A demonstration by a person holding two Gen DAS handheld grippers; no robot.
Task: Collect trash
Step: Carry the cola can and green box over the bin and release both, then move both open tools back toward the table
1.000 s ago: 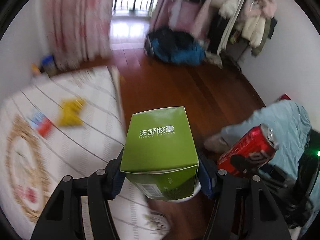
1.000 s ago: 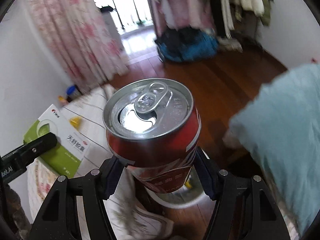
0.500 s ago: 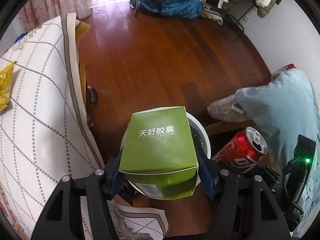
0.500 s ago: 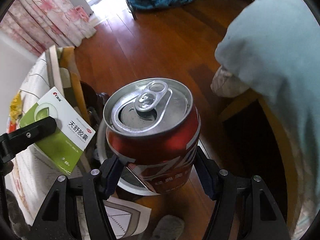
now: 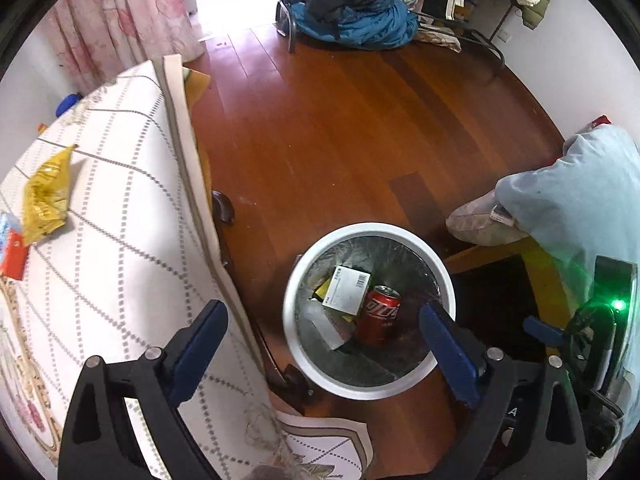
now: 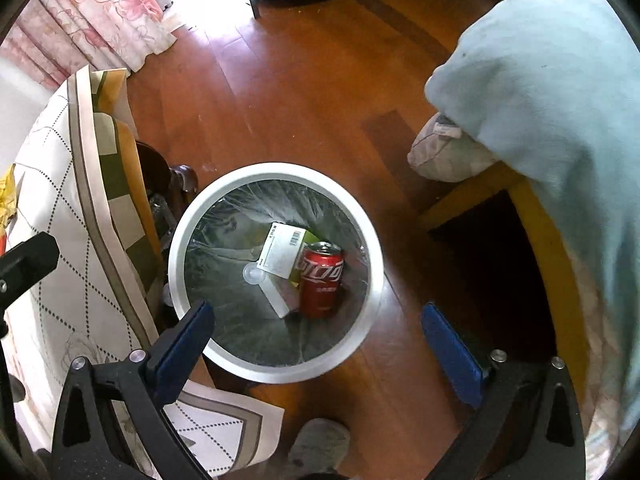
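Observation:
A white round bin with a clear liner stands on the wooden floor beside the table. Inside it lie a red soda can and the green medicine box, white side up. My left gripper is open and empty above the bin. My right gripper is open and empty above the bin's near rim. A yellow wrapper and a red packet lie on the tablecloth at the left.
The table with a checked white cloth fills the left. A chair draped in pale blue cloth stands at the right. A pile of blue clothes lies at the far end of the floor.
Both grippers have opened. The green box and the red can have dropped into the bin. Both cameras now look down over the bin.

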